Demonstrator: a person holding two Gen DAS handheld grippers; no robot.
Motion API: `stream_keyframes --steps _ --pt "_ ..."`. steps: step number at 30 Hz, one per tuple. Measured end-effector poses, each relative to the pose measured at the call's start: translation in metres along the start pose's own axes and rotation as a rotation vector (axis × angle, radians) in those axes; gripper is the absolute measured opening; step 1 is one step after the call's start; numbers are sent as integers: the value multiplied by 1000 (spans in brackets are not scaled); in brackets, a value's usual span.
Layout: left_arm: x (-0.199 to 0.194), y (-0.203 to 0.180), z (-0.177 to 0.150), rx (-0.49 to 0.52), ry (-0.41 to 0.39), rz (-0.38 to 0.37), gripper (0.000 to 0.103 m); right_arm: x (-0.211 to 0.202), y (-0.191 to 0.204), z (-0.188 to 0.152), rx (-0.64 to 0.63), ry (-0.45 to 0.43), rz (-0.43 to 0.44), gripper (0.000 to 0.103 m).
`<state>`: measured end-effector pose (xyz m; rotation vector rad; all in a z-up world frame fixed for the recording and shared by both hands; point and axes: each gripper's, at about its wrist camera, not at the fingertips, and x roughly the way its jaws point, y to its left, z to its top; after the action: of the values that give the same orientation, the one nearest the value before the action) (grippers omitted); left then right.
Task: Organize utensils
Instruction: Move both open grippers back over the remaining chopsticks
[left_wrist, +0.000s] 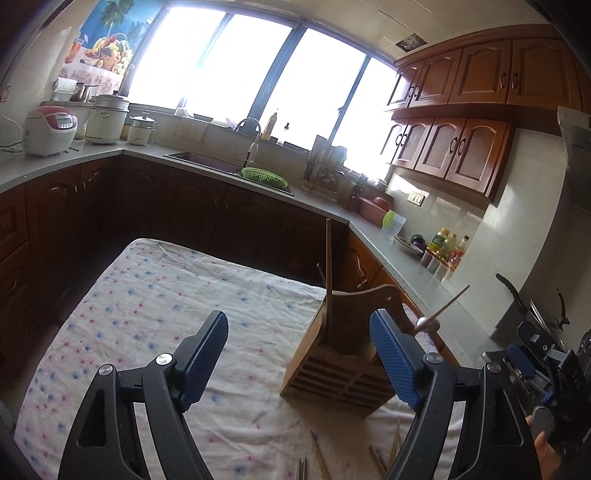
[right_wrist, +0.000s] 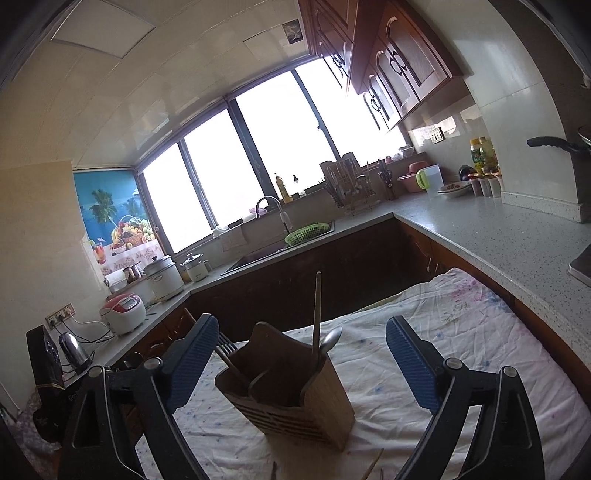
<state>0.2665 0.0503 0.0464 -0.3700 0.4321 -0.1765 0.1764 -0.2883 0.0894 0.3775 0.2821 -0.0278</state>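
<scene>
- My left gripper (left_wrist: 299, 354) hangs spread wide with nothing between its jaws, above the cloth-covered table (left_wrist: 147, 314).
- The wooden utensil holder (left_wrist: 343, 365) stands at 3 o'clock of that gap, already carrying a fork (right_wrist: 225, 345), a long wooden stick (right_wrist: 317, 310) and a spoon (right_wrist: 330, 341).
- Loose chopsticks (left_wrist: 317, 456) lie at 6 o'clock: light, stiff, thin and probably slippery, so I'd pinch them mid-shaft.
- My right gripper (right_wrist: 301, 363) is likewise released, straddling the holder.

No text, brand or number can be read in either view. The labels on the bottles (right_wrist: 483, 155) at two o'clock on the bench (right_wrist: 498, 236) and the panel of the rice cooker (left_wrist: 50, 129) are too blurred to read.
</scene>
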Motion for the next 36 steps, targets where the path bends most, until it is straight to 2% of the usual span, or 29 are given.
stream_keyframes --steps 11,19,27,36 --pt "-56 6 -40 -18 106 21 80 -48 -17 -58 22 128 -58 95" --pt "-77 9 -71 -42 192 41 80 -80 -35 -92 74 202 -113 95" --pt "-80 4 -86 -51 258 45 79 -92 -44 -121 69 268 -157 95" --pt "-58 -16 -83 5 319 48 78 -87 -51 -124 57 314 -179 94"
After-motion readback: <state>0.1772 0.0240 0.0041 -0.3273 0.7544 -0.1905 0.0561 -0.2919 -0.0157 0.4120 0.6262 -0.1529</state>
